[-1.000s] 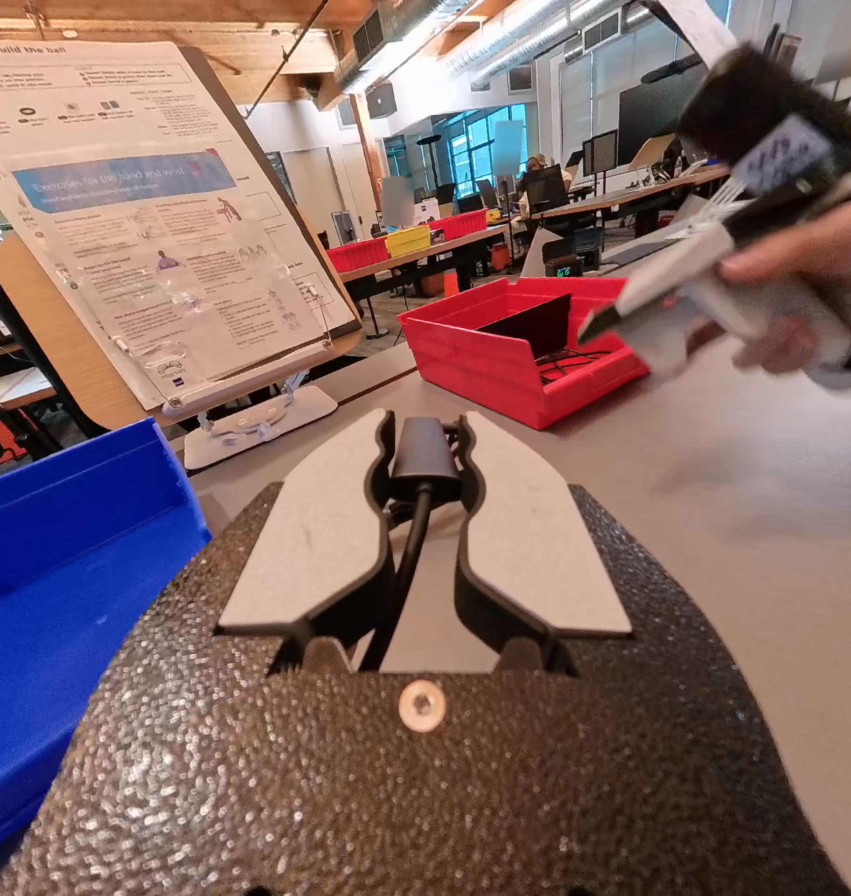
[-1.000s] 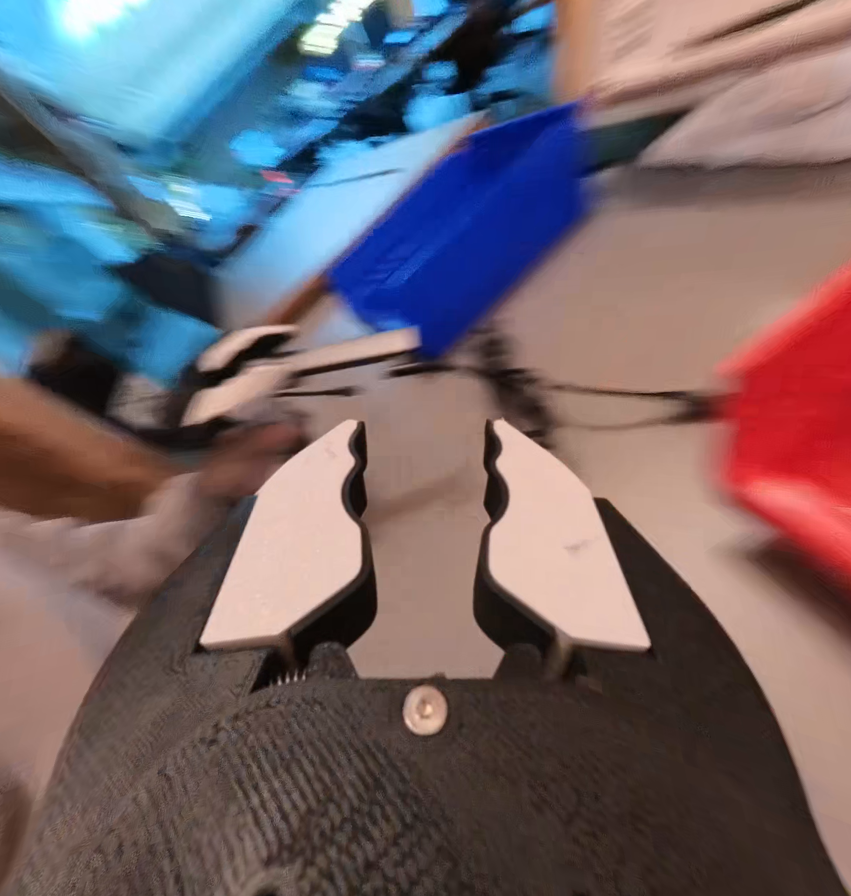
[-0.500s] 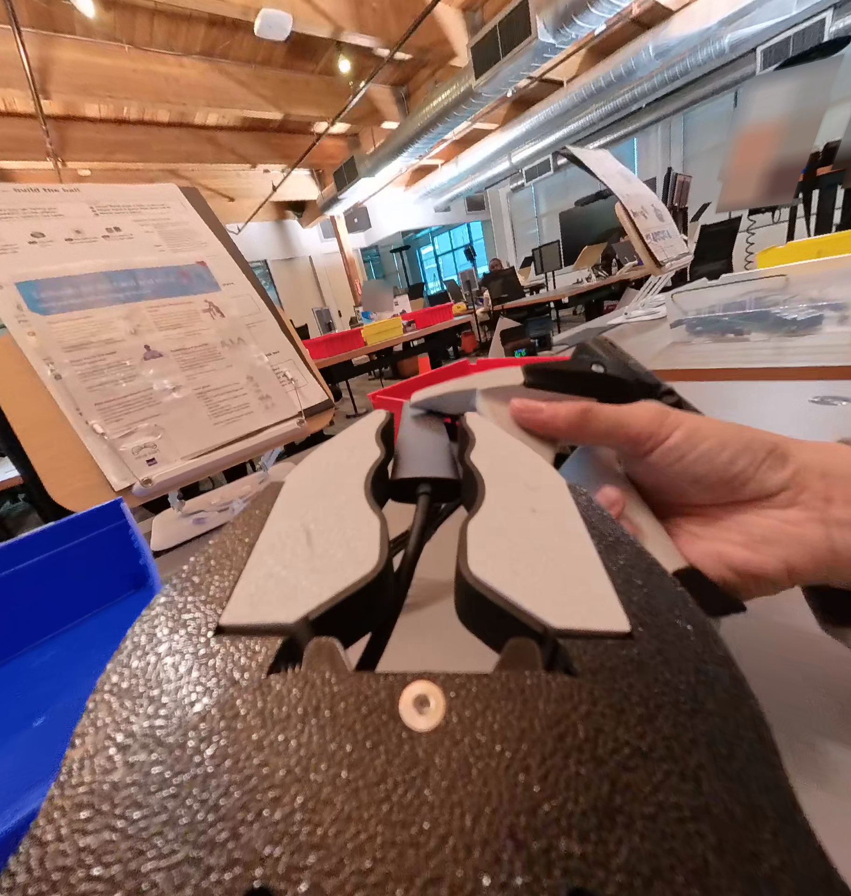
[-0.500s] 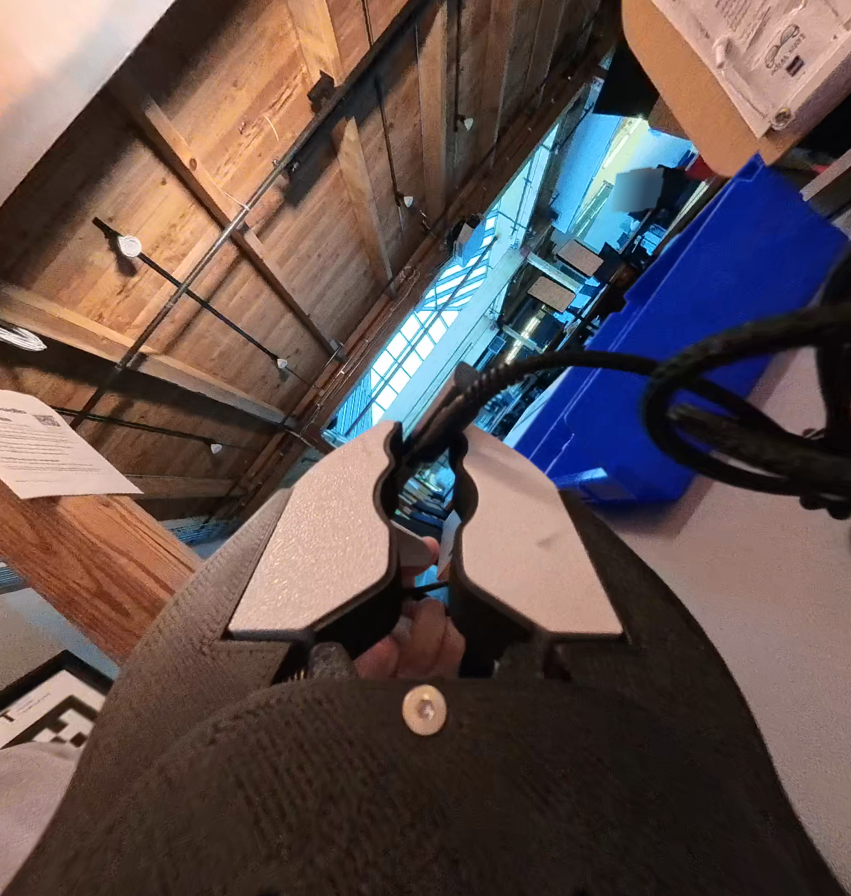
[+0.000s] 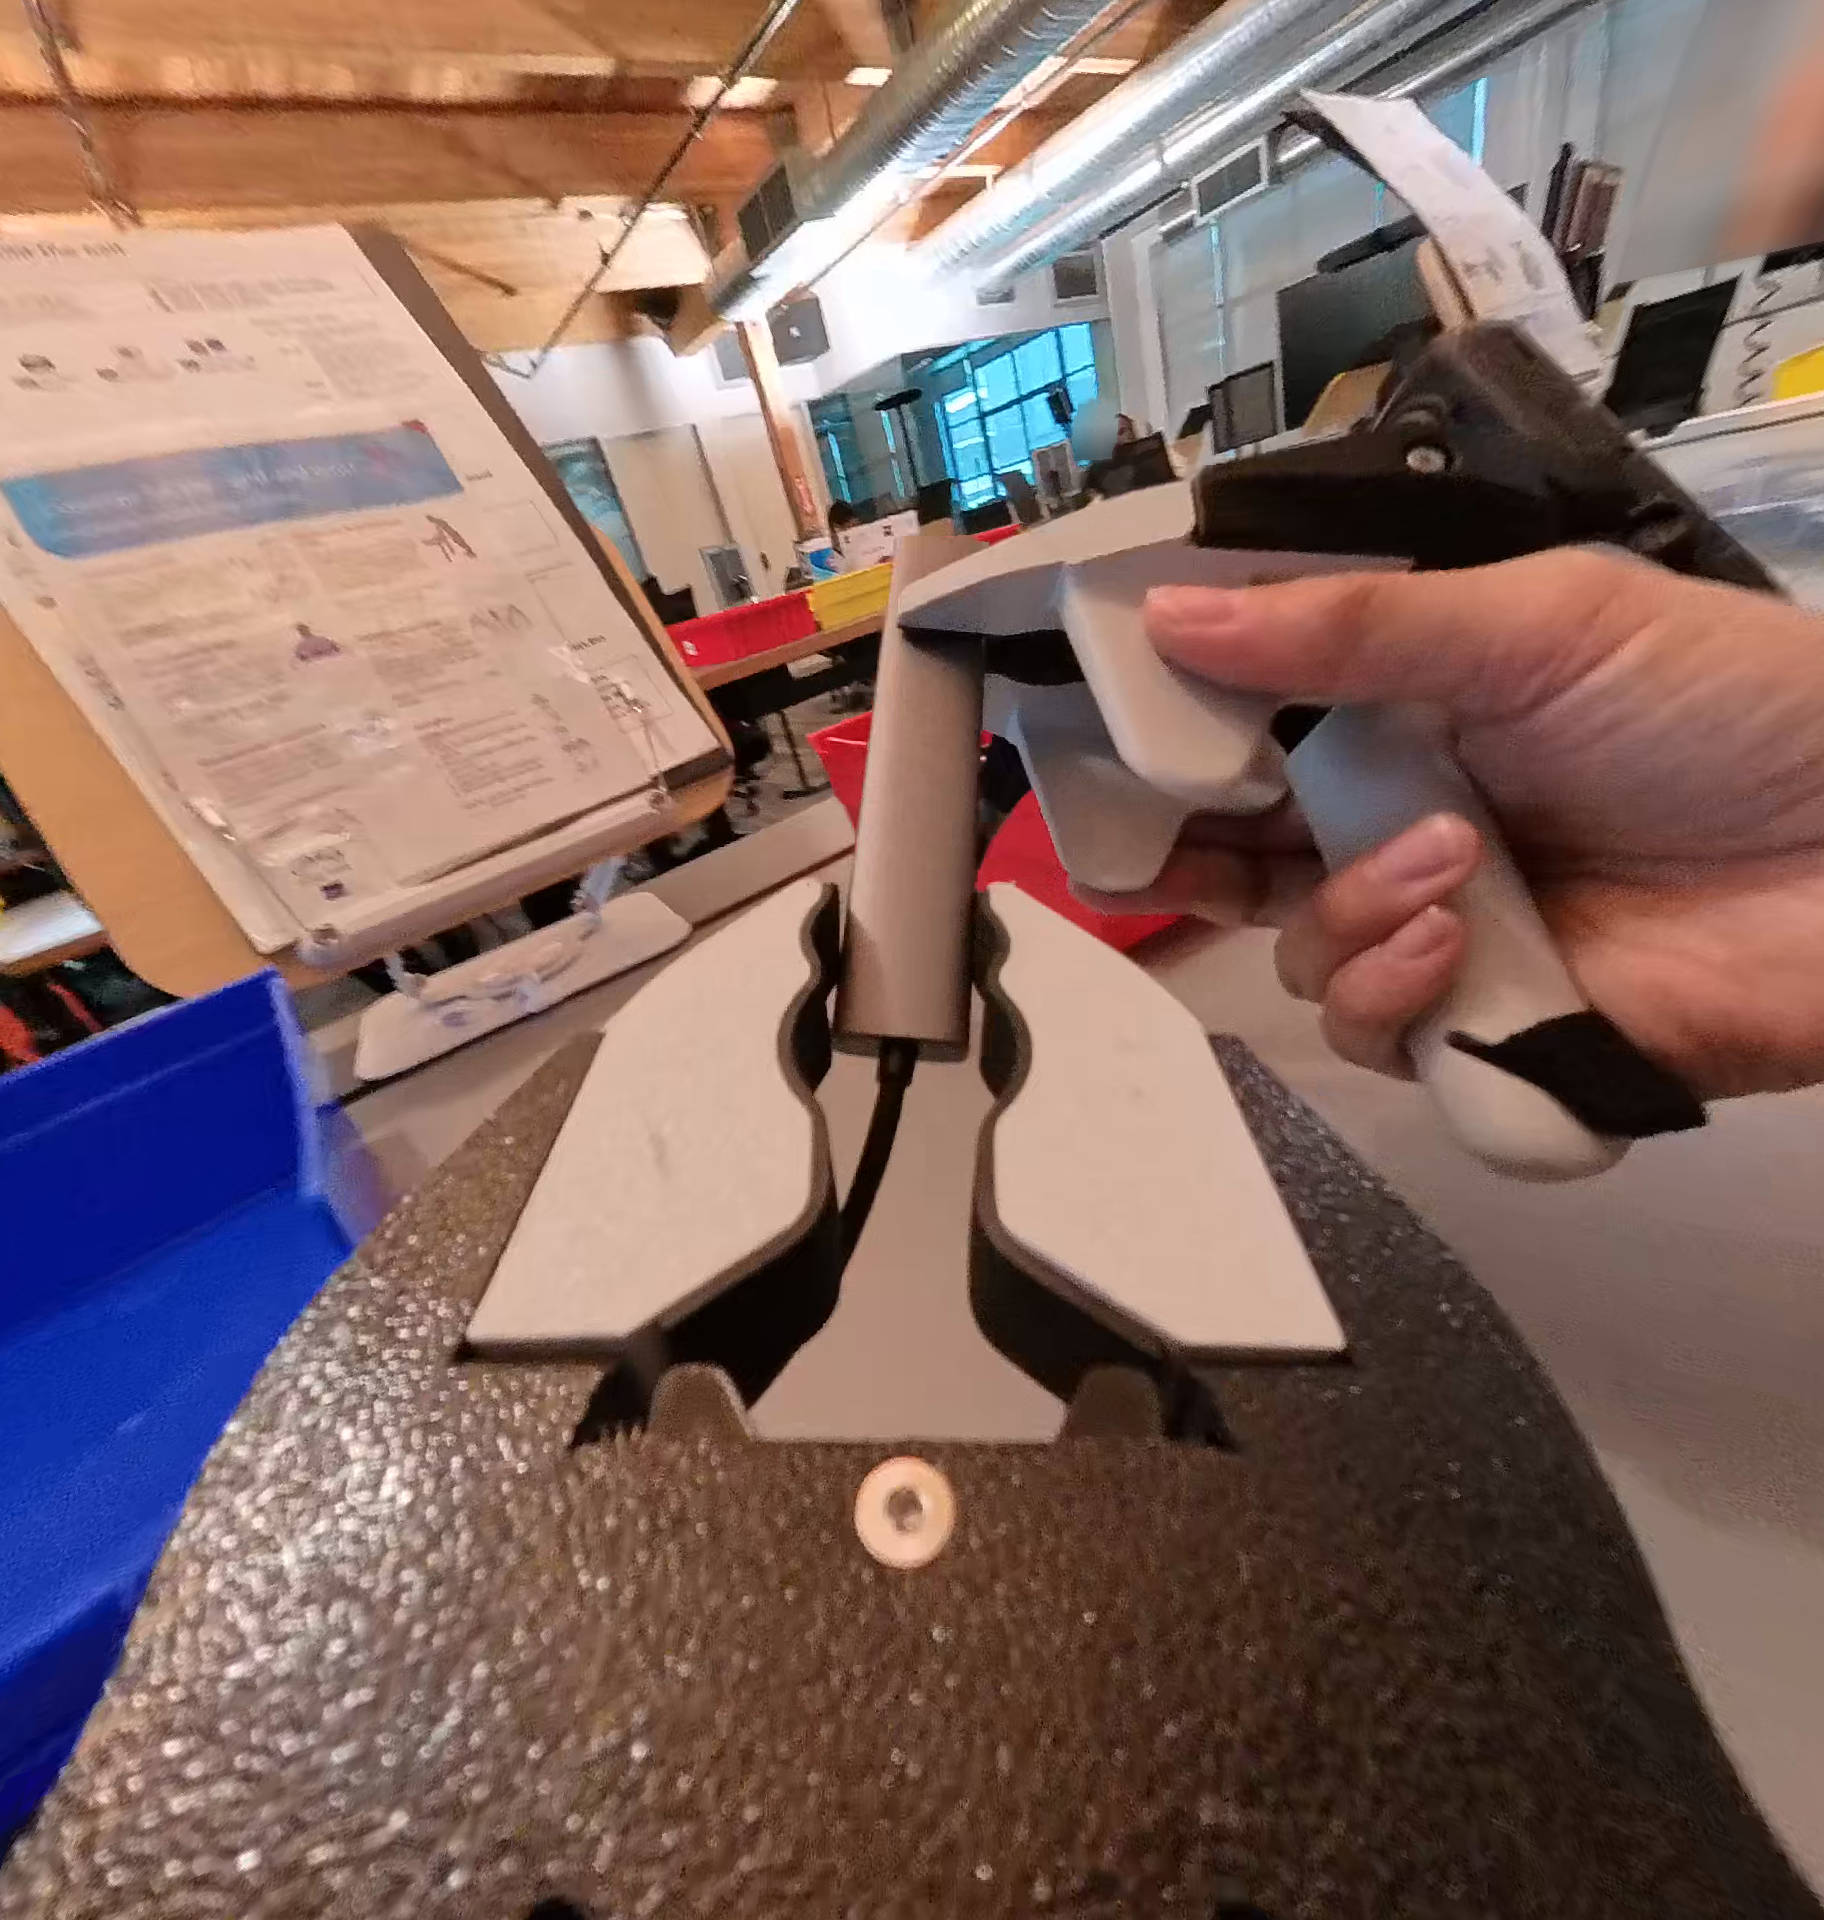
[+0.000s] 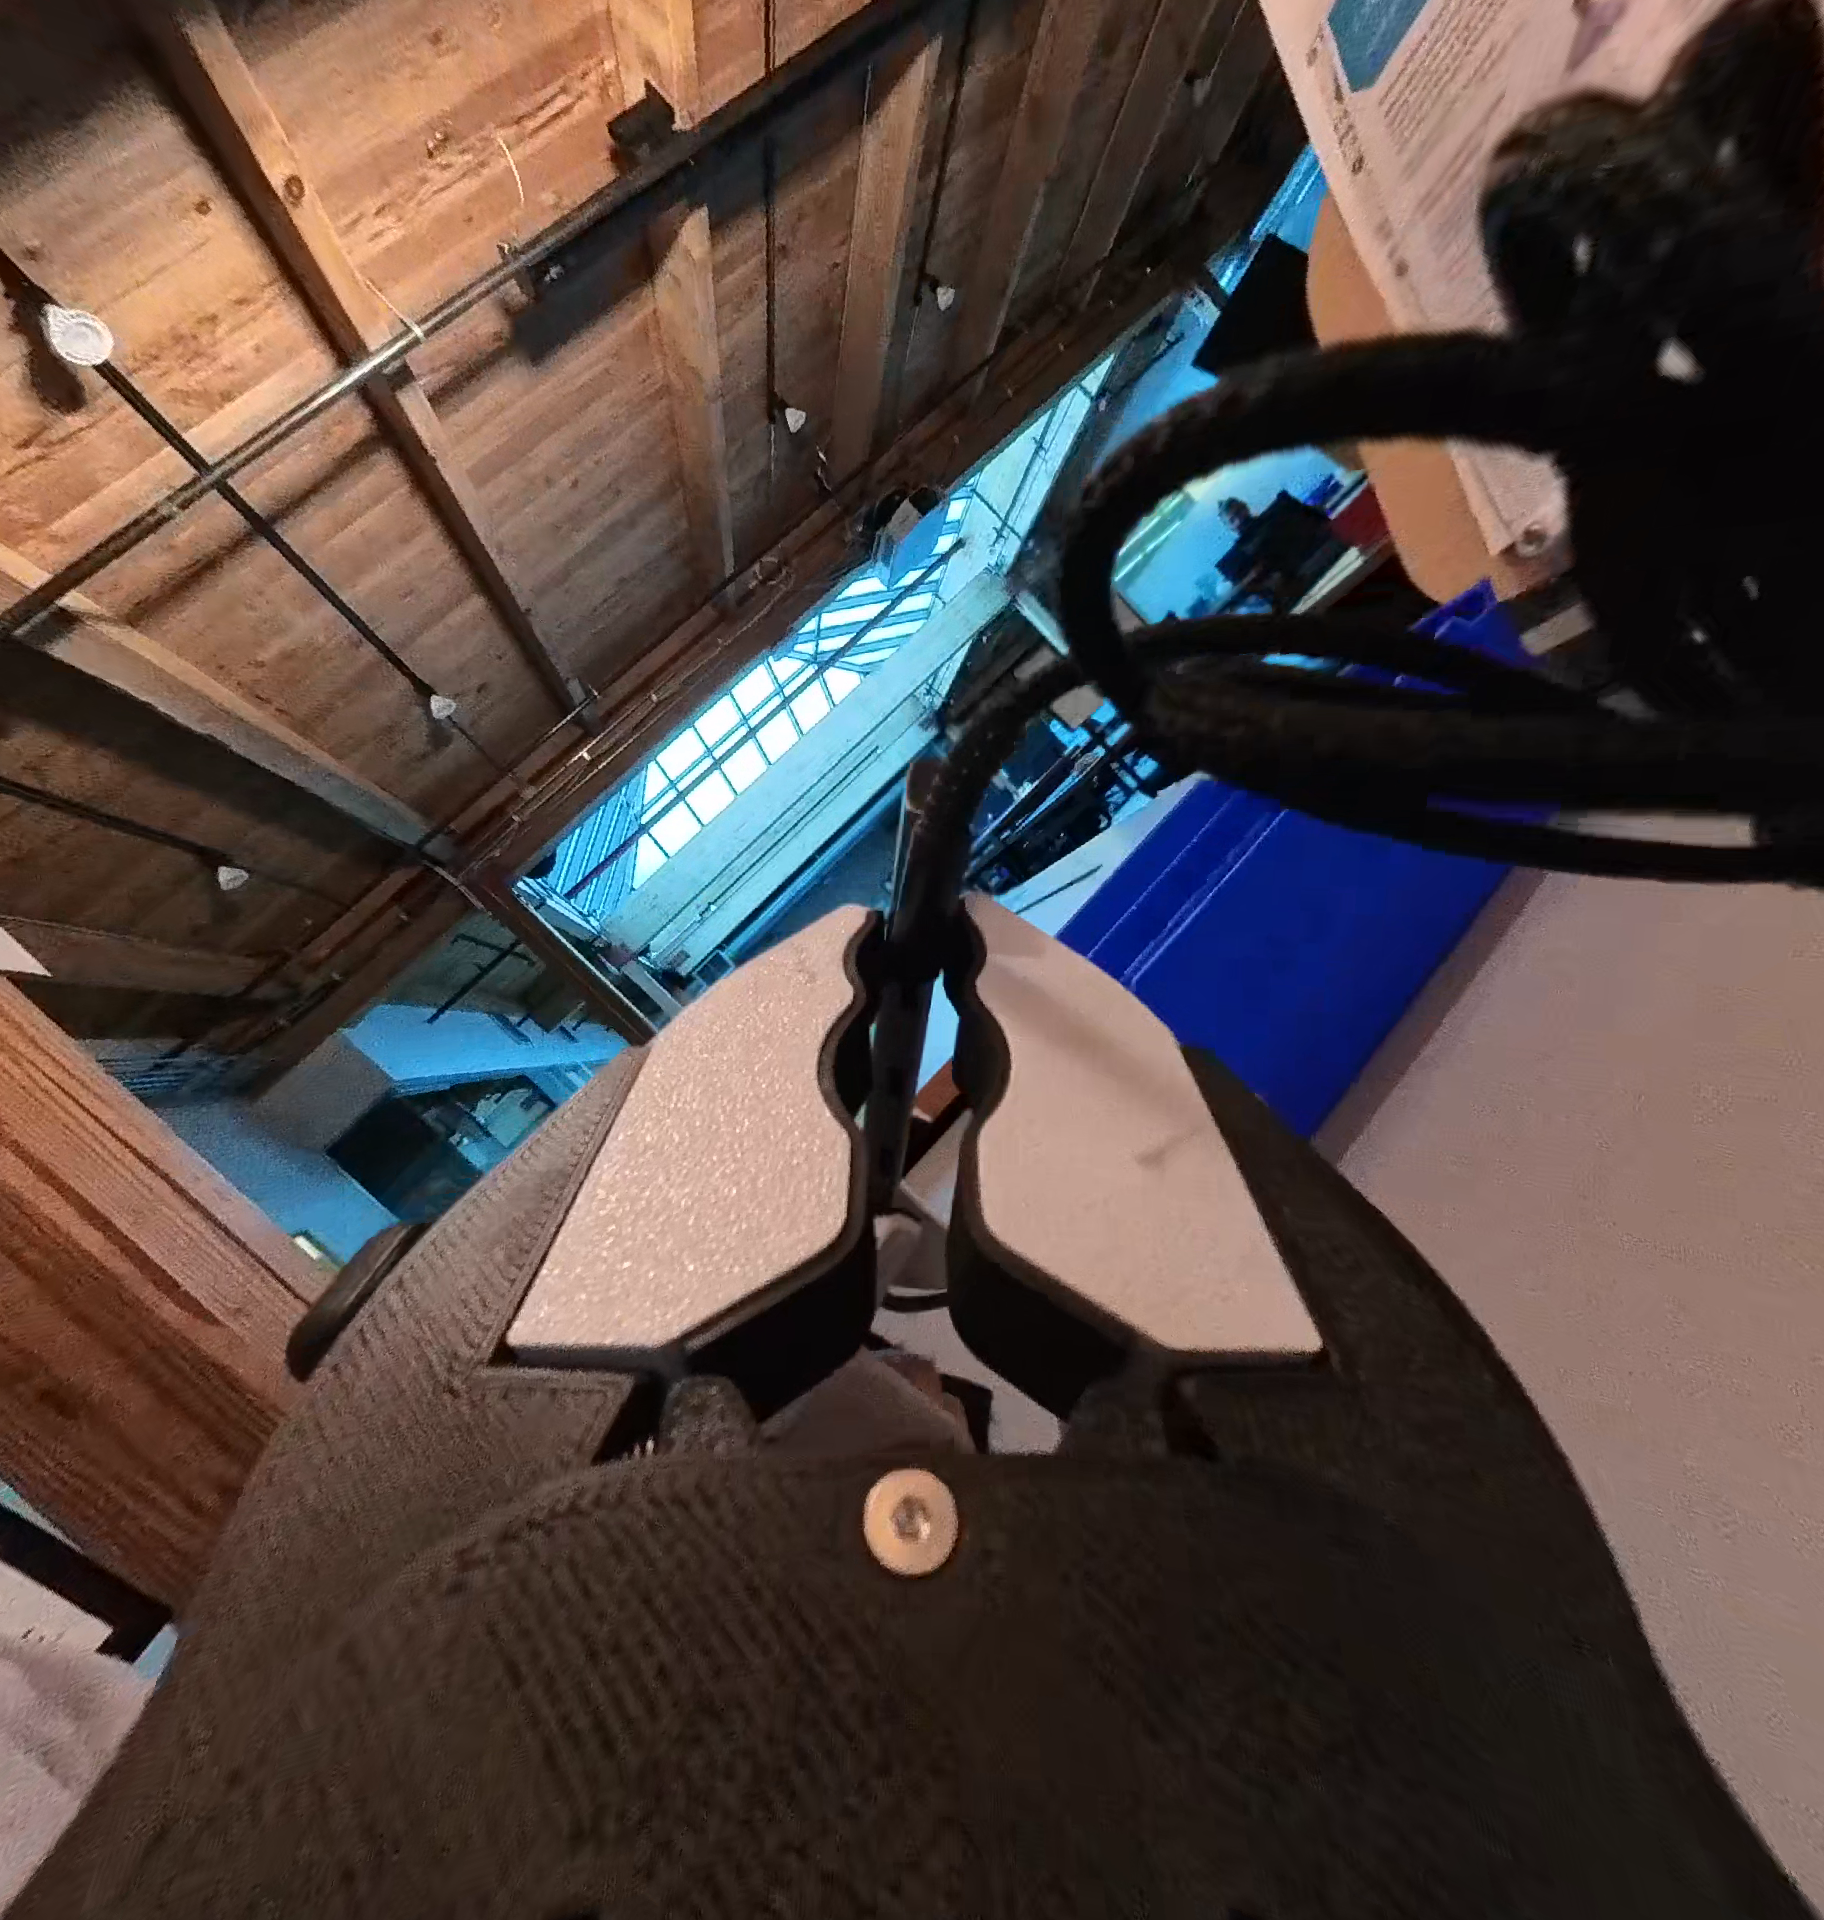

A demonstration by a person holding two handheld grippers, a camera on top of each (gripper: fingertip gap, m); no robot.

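Both grippers, left (image 5: 908,935) and right (image 6: 913,951), apparently pinch one cable (image 6: 1251,717).

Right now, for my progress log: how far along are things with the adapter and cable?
Done: the left gripper clamps the grey adapter upright. In hand: the right gripper pinches the black cable by its end at the adapter's top. Left: whether it is plugged in is hidden.

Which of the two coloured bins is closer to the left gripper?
The blue bin. It sits right beside the left gripper, at its left edge, while the red bin lies farther ahead, past the fingertips and the grey adapter.
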